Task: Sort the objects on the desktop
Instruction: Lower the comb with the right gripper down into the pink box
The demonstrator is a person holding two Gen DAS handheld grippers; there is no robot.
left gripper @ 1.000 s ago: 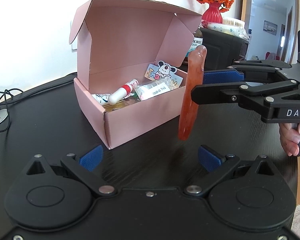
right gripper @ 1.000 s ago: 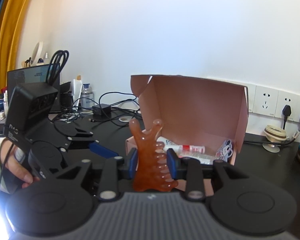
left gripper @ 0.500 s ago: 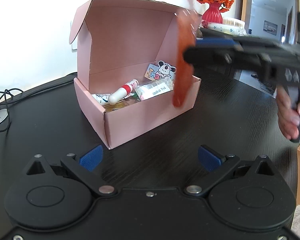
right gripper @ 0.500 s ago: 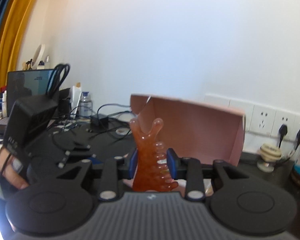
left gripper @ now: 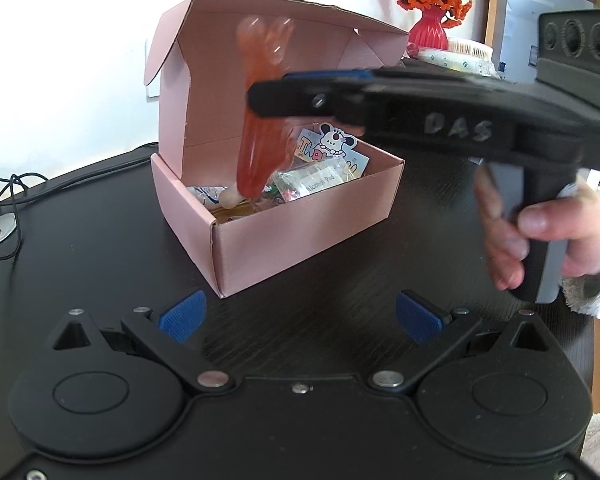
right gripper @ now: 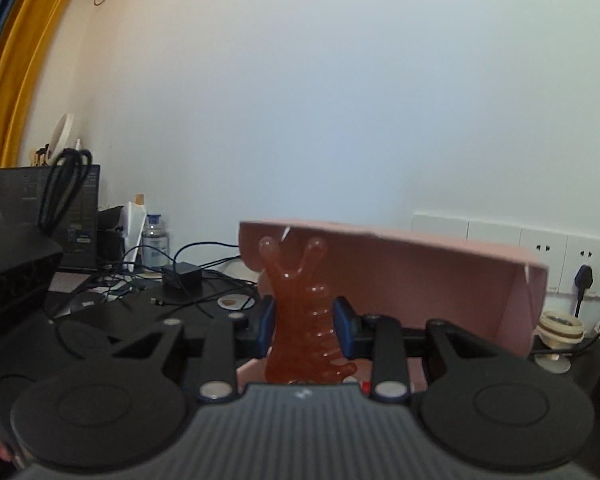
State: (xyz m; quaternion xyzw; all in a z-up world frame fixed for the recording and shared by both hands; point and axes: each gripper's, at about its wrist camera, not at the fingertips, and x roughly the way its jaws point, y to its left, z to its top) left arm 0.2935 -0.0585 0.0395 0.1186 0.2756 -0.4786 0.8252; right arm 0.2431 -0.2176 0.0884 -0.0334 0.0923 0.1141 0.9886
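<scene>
1. Up and across goes the right gripper (left gripper: 260, 98): a second ago it held the amber comb (left gripper: 260, 120) low over the bare tabletop beside the box, and now the comb hangs in front of the pink box (left gripper: 276, 216), up against the raised lid.
2. That claw is clamped on the comb, blue pads (right gripper: 342, 330) pressing both flanks in the right wrist view, forked end up, teeth facing the right pad.
3. The comb's lower tip sits over the box's left half, just above a white tube (left gripper: 230, 196); I can't tell whether it touches anything.
4. The box stands near the middle of the black table (left gripper: 80, 240), lid open toward the wall, one front corner pointing at the left gripper (left gripper: 300, 316).
5. Inside already: an alcohol pad packet (left gripper: 316, 178) and a cartoon dog card (left gripper: 332, 144) leaning on the back wall.
6. The left gripper is parked low at the near edge, jaws spread wide, nothing between them.
7. Step in hand, as I read it: carrying the comb to the box for the drop.
8. Next call: bring it down into the opening, clear of the lid and the front wall, then spread the pads.
9. Watch the length. Upright, that comb looks taller than the box walls, so tilting it flat first seems wise.
</scene>
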